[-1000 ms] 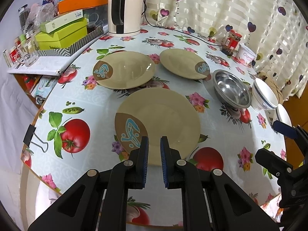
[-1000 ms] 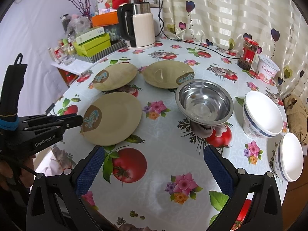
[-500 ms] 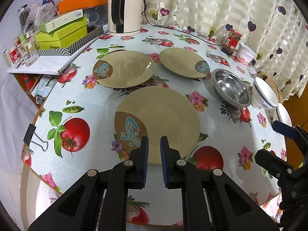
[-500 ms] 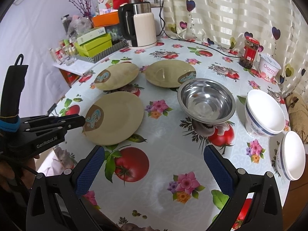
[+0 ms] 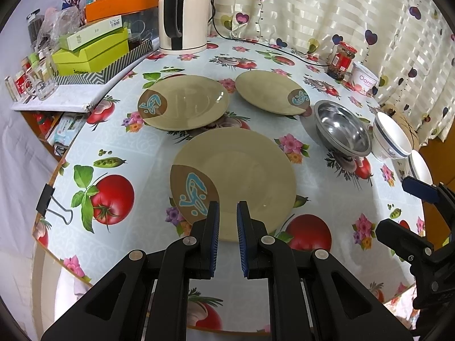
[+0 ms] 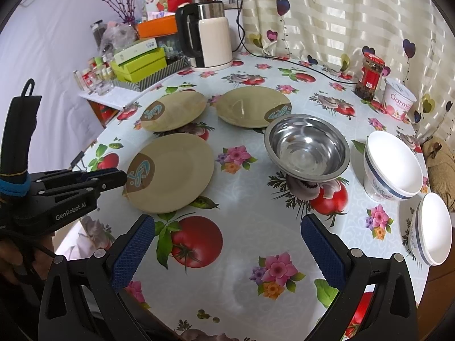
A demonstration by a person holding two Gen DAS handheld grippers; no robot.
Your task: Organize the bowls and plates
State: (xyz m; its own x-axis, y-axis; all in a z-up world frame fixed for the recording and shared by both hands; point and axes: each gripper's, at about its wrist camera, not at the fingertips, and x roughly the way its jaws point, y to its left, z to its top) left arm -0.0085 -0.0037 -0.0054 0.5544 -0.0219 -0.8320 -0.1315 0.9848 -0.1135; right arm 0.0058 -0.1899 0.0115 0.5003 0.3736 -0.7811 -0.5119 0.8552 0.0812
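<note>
Nearest, the big tan plate (image 5: 236, 182) lay flat by the table's (image 6: 241, 255) front edge, w/ the left gripper (image 5: 227, 213) above its rim, fingers together, probably gripping nothing. Right gripper (image 6: 227, 244) was spread, empty. Risk: closed jaws shove the plate instead of gripping.

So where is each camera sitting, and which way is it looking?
Left wrist view: sits on the left gripper, looking down across the table at the nearest plate; its shut fingers and the right gripper's side show.
Right wrist view: sits on the right gripper, facing the steel bowl and two white bowls; its open fingers, the left gripper and a hand show.
Both share three plates, the bowls and the kettle.
</note>
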